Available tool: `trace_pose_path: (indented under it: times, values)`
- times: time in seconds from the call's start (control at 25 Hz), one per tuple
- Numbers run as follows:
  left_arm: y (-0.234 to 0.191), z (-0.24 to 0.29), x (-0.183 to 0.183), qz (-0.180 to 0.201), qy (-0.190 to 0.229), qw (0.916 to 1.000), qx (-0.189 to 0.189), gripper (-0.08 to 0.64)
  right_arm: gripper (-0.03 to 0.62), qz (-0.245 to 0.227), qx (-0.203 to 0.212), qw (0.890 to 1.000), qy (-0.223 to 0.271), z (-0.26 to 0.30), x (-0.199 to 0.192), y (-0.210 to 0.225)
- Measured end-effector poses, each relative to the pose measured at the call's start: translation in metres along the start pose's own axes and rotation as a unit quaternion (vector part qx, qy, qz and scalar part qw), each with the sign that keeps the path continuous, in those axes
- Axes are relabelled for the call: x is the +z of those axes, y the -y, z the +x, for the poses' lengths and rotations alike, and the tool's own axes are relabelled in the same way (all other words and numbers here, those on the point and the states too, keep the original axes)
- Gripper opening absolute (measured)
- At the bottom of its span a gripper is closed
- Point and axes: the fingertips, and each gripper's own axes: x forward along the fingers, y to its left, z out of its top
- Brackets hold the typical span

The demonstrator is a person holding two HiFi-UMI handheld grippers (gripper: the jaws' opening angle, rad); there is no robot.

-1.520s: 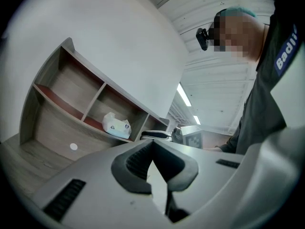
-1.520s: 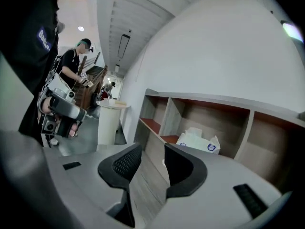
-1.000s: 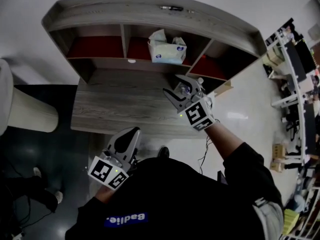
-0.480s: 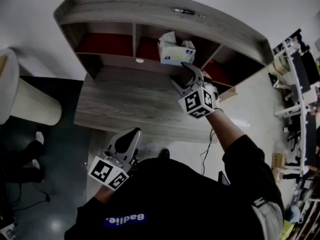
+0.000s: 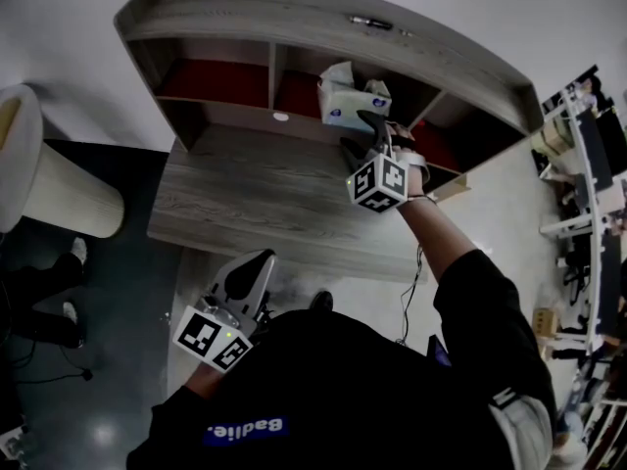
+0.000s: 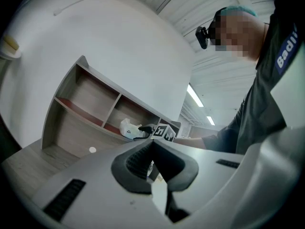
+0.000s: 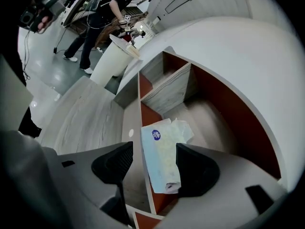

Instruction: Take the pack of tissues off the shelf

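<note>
At the middle compartment of the shelf (image 5: 294, 20), the pack of tissues (image 7: 161, 152) lies ungrasped between the jaws of the right hand-held gripper (image 7: 153, 166), which have just been opening, so closing and withdrawal remain; the left hand-held gripper (image 5: 243, 280) is clenched, empty.

Head view overhead, both gripper views face shelf (image 5: 245, 8), right nearer

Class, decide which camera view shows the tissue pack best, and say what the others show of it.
Right gripper view: the pack lies large and central, its blue label clear. The head view shows it small on the shelf; the left gripper view, only a tiny white shape.
</note>
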Motion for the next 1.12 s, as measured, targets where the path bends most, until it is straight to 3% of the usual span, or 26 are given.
trace_pose_path:
  times: [0.32, 1.12]
  values:
    - [-0.005, -0.004, -0.003, -0.004, -0.006, 0.9999, 0.011, -0.003, 0.284, 0.019, 0.001, 1.000, -0.011, 0.030, -0.004, 0.005]
    - [-0.006, 0.001, -0.006, -0.006, -0.009, 0.9997, 0.023, -0.002, 0.281, 0.004, 0.047, 0.998, -0.048, 0.059, -0.025, -0.014]
